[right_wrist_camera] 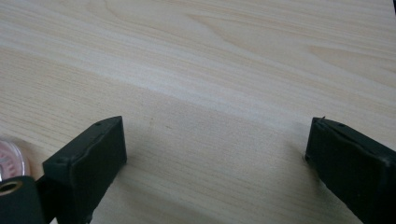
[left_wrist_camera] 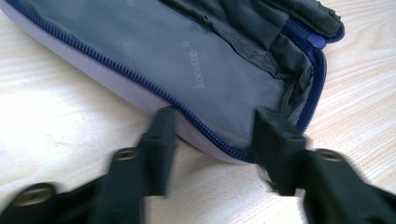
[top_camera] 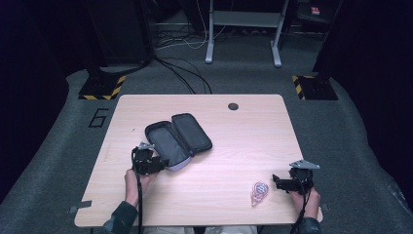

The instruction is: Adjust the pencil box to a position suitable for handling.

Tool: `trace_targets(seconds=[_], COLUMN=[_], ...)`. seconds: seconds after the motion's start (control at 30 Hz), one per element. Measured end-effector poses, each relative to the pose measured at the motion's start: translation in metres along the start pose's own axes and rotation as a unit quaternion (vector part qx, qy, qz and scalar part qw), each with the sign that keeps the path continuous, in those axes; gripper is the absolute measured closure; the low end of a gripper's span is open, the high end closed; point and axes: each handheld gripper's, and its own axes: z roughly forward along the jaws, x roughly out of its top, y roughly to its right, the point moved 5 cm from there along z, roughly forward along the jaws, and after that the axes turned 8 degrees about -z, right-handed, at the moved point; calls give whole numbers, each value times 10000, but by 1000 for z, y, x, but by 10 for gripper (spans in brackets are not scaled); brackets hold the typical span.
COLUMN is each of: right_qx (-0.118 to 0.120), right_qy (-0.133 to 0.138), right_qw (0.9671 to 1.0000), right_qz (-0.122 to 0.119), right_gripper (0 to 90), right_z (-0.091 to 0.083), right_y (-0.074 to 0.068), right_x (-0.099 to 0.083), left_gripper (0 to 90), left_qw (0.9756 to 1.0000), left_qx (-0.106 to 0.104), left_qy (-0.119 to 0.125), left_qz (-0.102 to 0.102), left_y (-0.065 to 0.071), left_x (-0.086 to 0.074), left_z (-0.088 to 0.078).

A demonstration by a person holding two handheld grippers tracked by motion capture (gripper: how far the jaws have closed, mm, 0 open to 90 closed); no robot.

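A pencil case (top_camera: 178, 139) lies unzipped and spread open on the left half of the wooden table (top_camera: 234, 141), with a dark grey lining and a lilac outer wall. My left gripper (top_camera: 157, 164) is at its near end. In the left gripper view the case (left_wrist_camera: 187, 60) shows its blue zip, and the left gripper (left_wrist_camera: 217, 135) is open with the case's end rim between its jaws. A pink, clear correction-tape dispenser (top_camera: 259, 191) lies near the front right. My right gripper (top_camera: 277, 182) stands open just right of it, and the right gripper (right_wrist_camera: 215, 149) has bare wood between its jaws.
A round cable hole (top_camera: 233, 106) sits near the table's far edge. The pink dispenser (right_wrist_camera: 9, 158) peeks in beside the right gripper's left jaw. On the floor behind are cables (top_camera: 185, 73), a desk frame (top_camera: 243, 29) and two hazard-striped stand bases (top_camera: 102, 87).
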Motion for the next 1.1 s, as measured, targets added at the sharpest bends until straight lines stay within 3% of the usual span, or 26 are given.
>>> trace_targets(seconds=[0.1, 0.17, 0.27, 0.33, 0.47, 0.67, 0.77, 0.9, 1.07, 1.1], right_qx=[1, 4, 4, 5, 3, 2, 0, -3, -4, -5], right_qy=[-1, 2, 0, 5, -1, 0, 1, 5, 4, 7], right_qw=[10000, 10000, 10000, 10000, 10000, 10000, 10000, 10000, 10000, 10000], right_qz=[-2, -7, -7, -18, -2, -4, -4, -2, -2, -3], right_gripper=[46, 47, 47, 47, 47, 47, 47, 48, 48, 48], right_z=[0, 0, 0, 0, 0, 0, 0, 0, 0, 0], right_y=[0, 0, 0, 0, 0, 0, 0, 0, 0, 0], right_x=[0, 0, 0, 0, 0, 0, 0, 0, 0, 0], left_gripper=[394, 350, 330, 324, 334, 515, 567, 697, 760, 764], left_qw=[9997, 9997, 9993, 9994, 9988, 9981, 9984, 9981, 9975, 9968], left_qx=[102, 172, 208, 245, 279, 161, 32, 9, -67, -135], left_qy=[172, 149, 254, 201, 238, 168, 4, -59, -84, -92], left_qz=[-130, -76, -176, -134, -334, -565, -561, -612, -693, -786], left_y=[-6, -14, -22, -29, -43, -56, -56, -55, -51, -49], left_x=[6, 11, 20, 26, 39, 47, 45, 41, 34, 32], left_z=[-3, -7, -8, -9, -4, 5, 9, 11, 11, 11])
